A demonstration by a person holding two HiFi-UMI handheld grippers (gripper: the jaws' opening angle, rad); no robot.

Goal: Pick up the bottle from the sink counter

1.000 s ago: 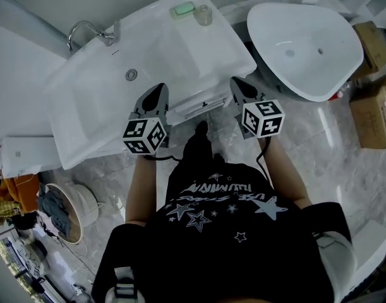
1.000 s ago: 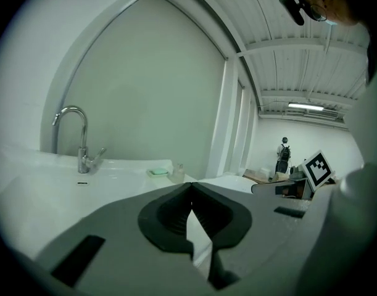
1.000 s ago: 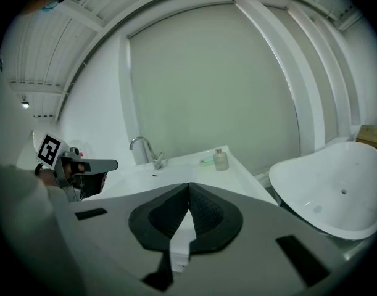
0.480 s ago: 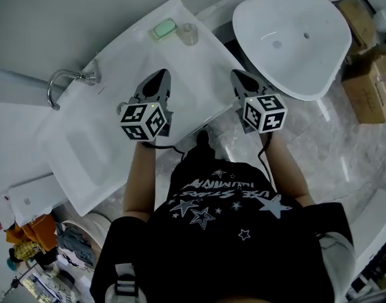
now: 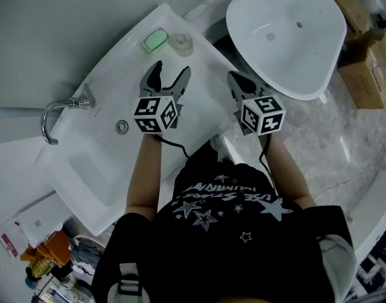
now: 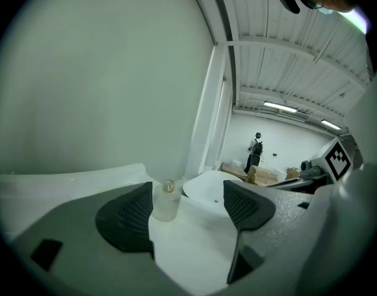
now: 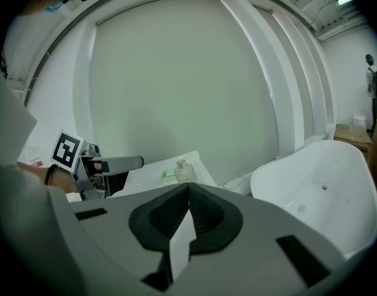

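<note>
— White sink counter against a grey wall, faucet at its left end, big freestanding tub off to the right. The bottle stands upright at the counter's back edge, just beside a green soap bar.

— Tongs?

— Left gripper: jaws opening, already wide, nothing between the pads. The bottle sits just beyond the tips, and in the left gripper view it lies nearer the left jaw. Right gripper: jaws pressed together, empty, hanging by the counter's right edge.

— How will it handle?

— Small, squat, clear body, short neck with a cap. I read it as glass or hard plastic, so stiff, probably light, and smooth-sided enough to be slippery, worse if wet. I judge it could tip or skid toward the wall if one jaw nudges it first. I'd take it across the body below the shoulder, pads level, not at the neck.

— Changes from earlier?

— Half a second ago the left jaws were shut; now they are spread. The left gripper has moved forward from over the counter's middle to close on the bottle. The right gripper is much the same, still shut. The head has swung too, so the faucet sits lower and further left in view. Bottle and soap are unmoved on the counter.
</note>
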